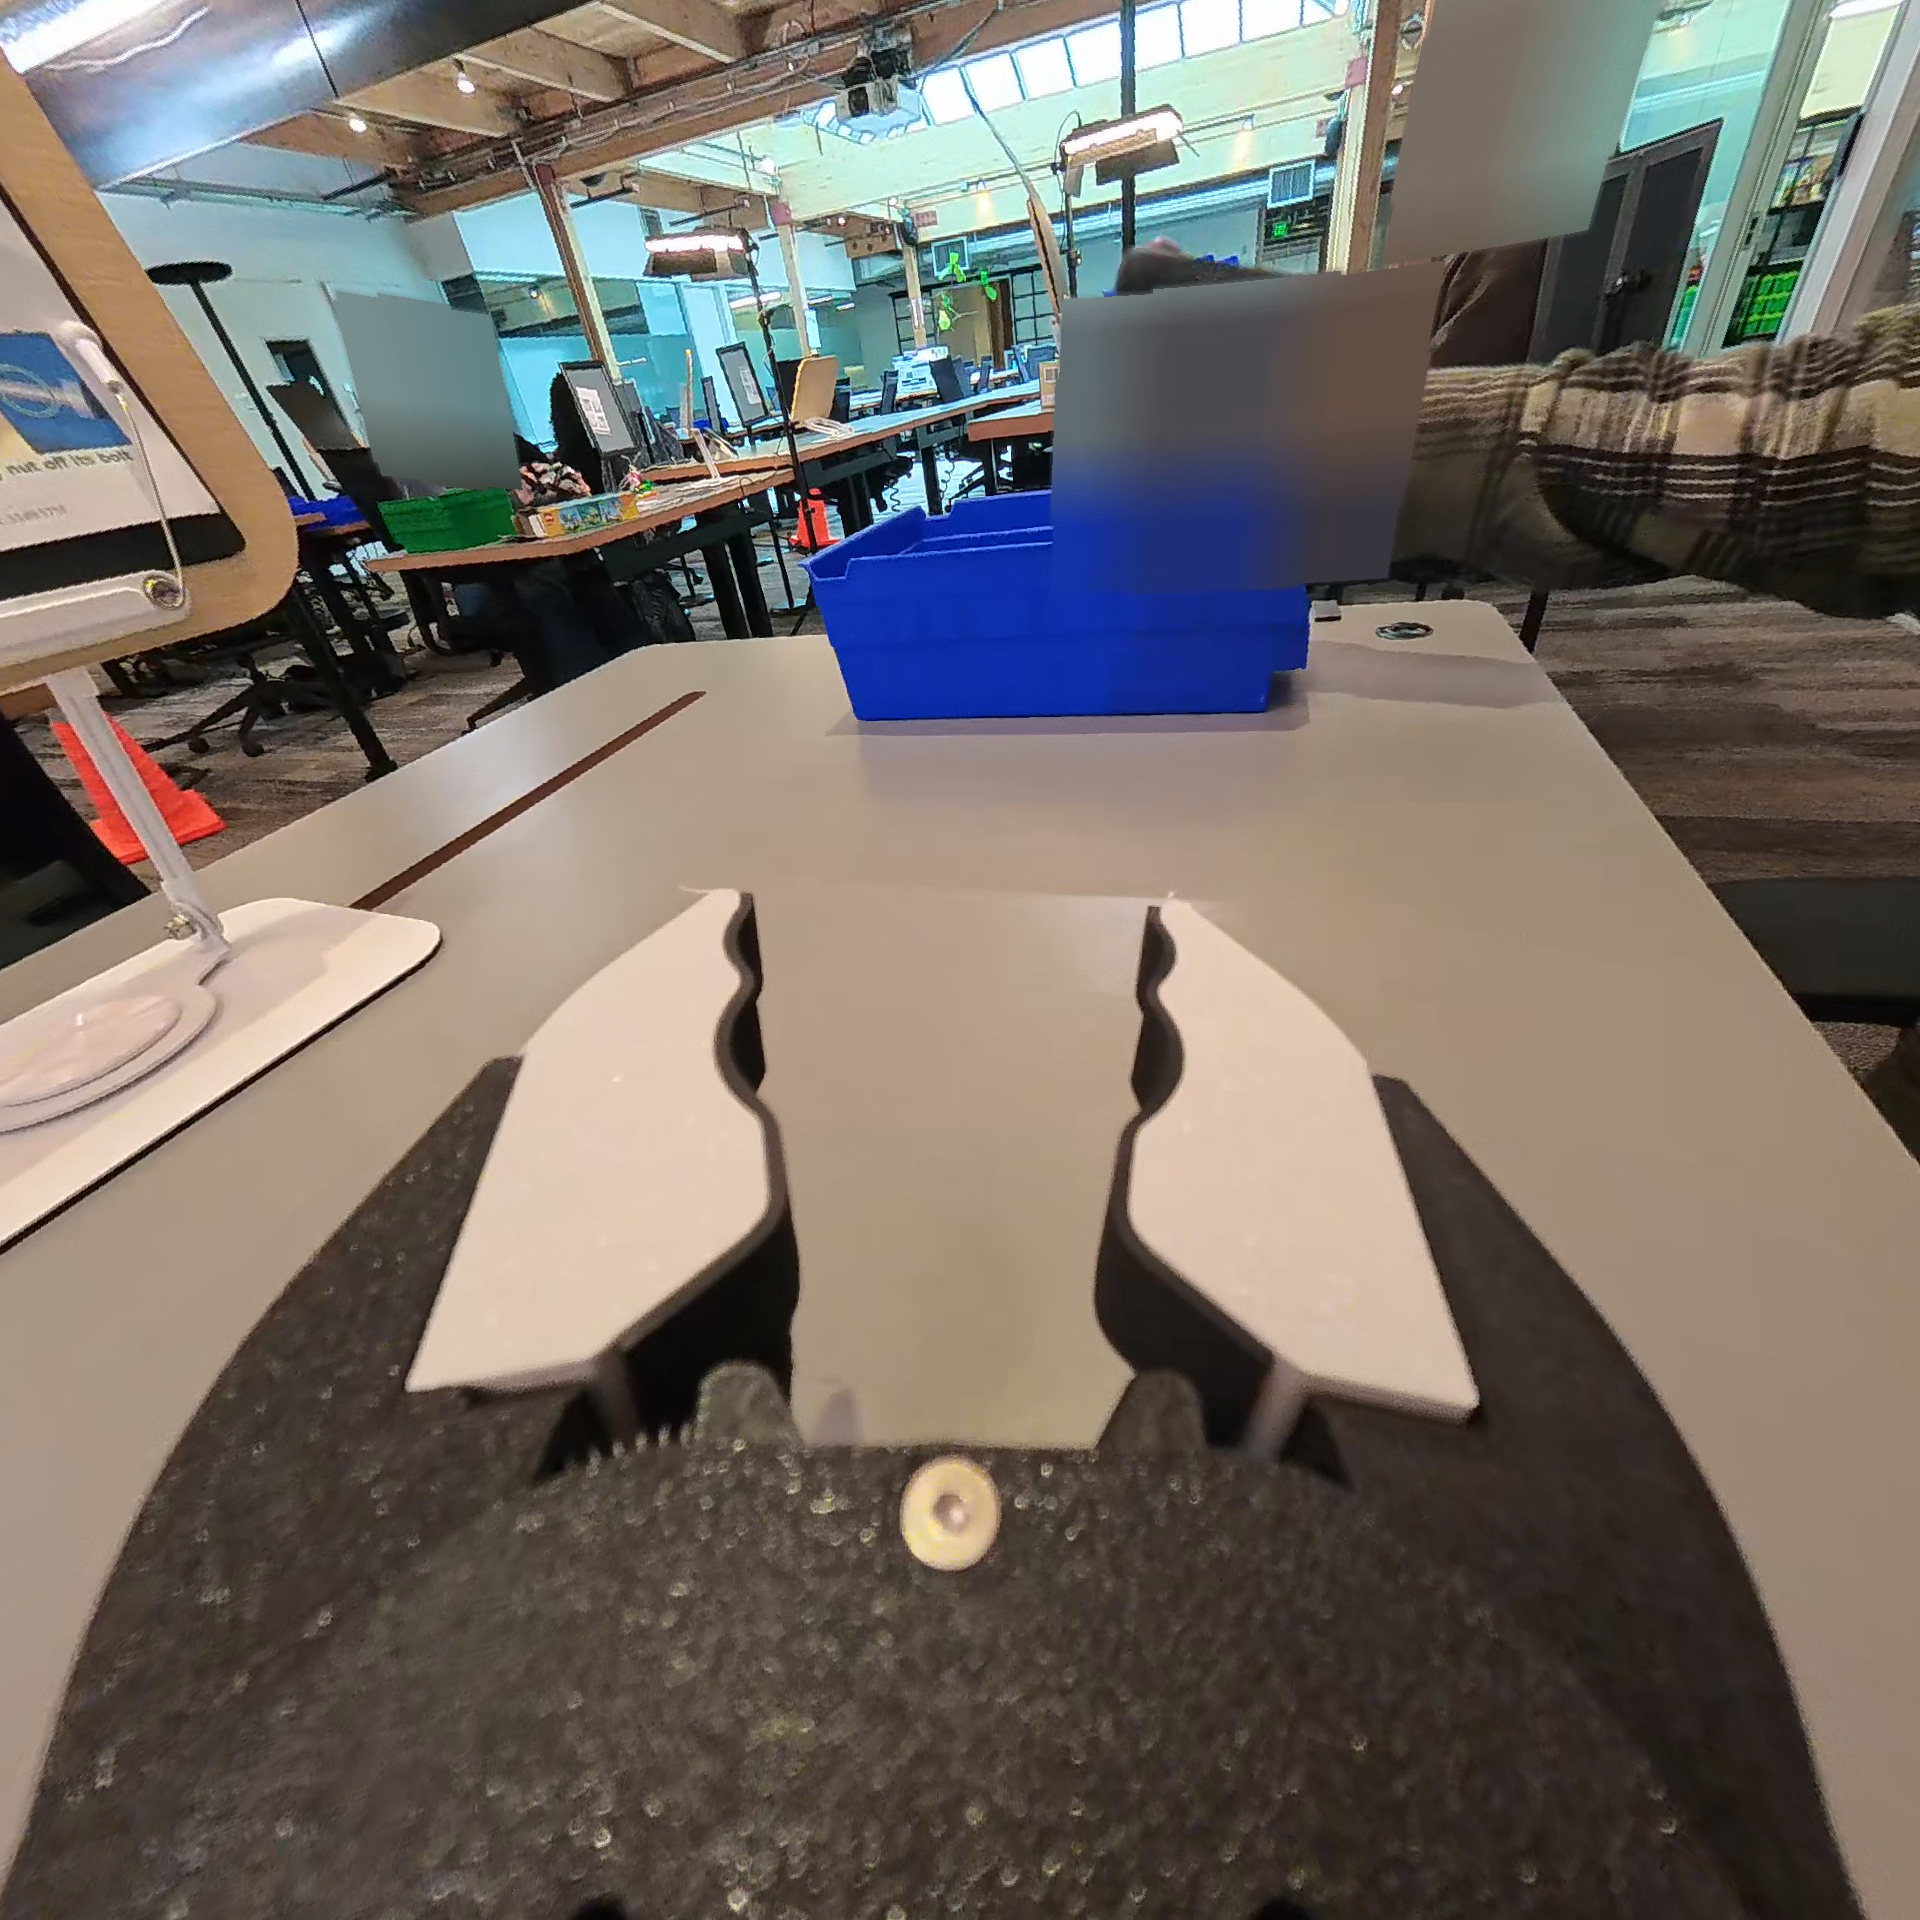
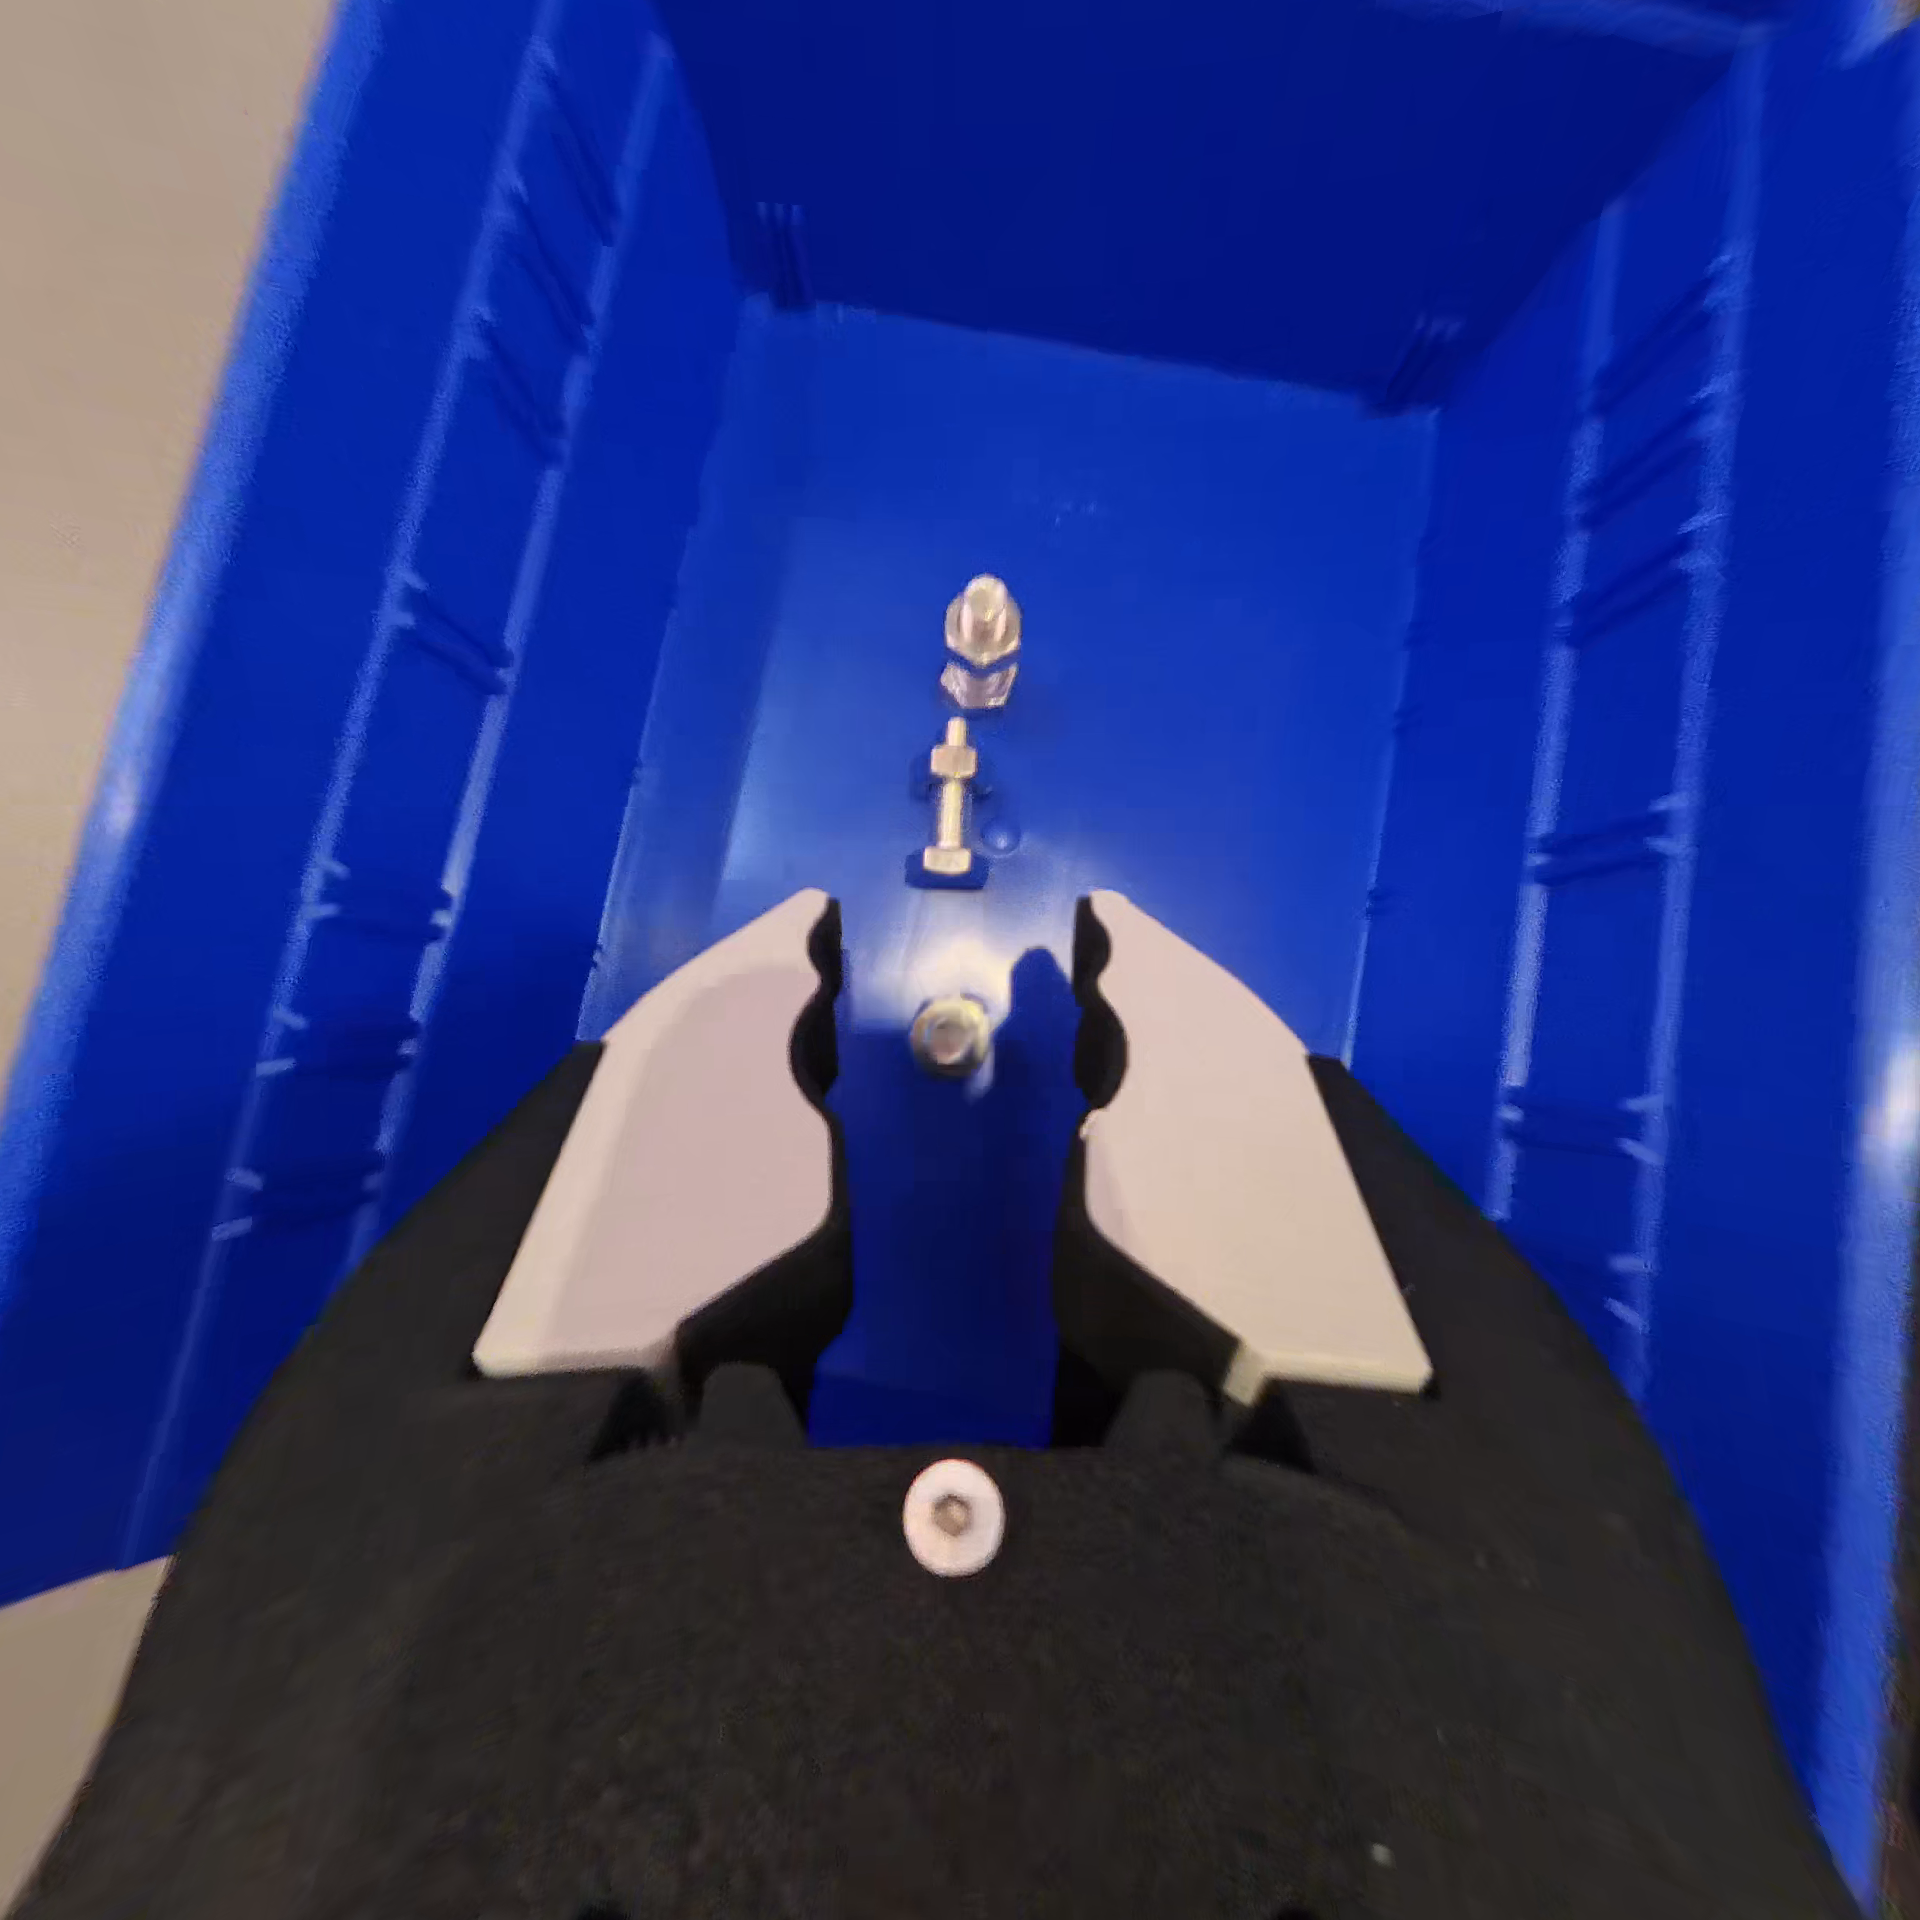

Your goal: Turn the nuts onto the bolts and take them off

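Note:
My right gripper (image 2: pixel 956 909) is open and reaches down into the blue bin (image 2: pixel 436 727). Three silver bolts with nuts on them stand or lie on the bin floor. The nearest bolt (image 2: pixel 945 1039) stands between my open fingers, seen end-on. A second bolt (image 2: pixel 951 805) lies just beyond the fingertips. A third bolt (image 2: pixel 982 644) is farther back. My left gripper (image 1: pixel 951 904) is open and empty, low over the grey table (image 1: pixel 1351 831), short of the blue bin (image 1: pixel 1039 644).
A white stand base (image 1: pixel 208 997) with a signboard (image 1: pixel 94 416) sits at the table's left. A person's plaid sleeve (image 1: pixel 1683 457) reaches over the bin from the right. The table's right edge drops to carpet. Desks and chairs fill the room behind. About 45 cm separates my left fingertips from my right.

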Motion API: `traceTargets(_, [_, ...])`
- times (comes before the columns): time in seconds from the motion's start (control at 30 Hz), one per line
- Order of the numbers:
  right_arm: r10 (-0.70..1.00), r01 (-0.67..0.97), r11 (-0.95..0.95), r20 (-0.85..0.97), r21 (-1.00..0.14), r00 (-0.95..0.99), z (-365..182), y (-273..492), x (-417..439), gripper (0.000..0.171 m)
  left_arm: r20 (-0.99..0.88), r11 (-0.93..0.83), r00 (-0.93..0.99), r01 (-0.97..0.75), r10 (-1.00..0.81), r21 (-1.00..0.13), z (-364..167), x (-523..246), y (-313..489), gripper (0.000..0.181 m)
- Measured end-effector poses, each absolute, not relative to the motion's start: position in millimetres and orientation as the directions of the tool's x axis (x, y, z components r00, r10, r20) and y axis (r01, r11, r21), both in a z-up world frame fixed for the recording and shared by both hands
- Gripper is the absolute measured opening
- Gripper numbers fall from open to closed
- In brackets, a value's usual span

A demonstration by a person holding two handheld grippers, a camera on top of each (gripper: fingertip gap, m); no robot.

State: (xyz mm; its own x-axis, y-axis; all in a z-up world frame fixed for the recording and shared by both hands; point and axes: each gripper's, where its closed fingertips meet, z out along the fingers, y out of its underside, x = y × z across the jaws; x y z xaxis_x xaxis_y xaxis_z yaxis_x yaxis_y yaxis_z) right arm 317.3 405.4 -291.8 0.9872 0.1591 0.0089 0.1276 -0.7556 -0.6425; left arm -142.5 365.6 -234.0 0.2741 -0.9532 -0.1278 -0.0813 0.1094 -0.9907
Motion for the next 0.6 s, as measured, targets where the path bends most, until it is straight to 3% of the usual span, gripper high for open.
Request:
traceTargets(0.2, [0.109,0.107,-0.520,0.058,-0.848,0.992,-197,393,289,0.066,-0.115,0.098,0.286,-0.072,-0.951,-0.993,-233,-145,368,0.069])
traceTargets(0.3, [0.165,0.116,-0.372,0.057,-0.921,0.985,-158,379,237,0.072,-0.104,0.087,0.301,-0.068,-0.948,-0.994,-231,-148,372,0.069])
traceTargets(0.43, [0.311,0.144,-0.234,0.066,-0.961,0.948,-152,370,147,0.077,-0.097,0.084,0.335,-0.051,-0.937,-0.995,-219,-157,376,0.069])
traceTargets(0.6, [0.497,0.097,-0.059,0.055,-0.994,0.866,-172,377,40,0.069,-0.016,0.031,0.421,0.029,-0.907,-0.999,-185,-194,371,0.066])
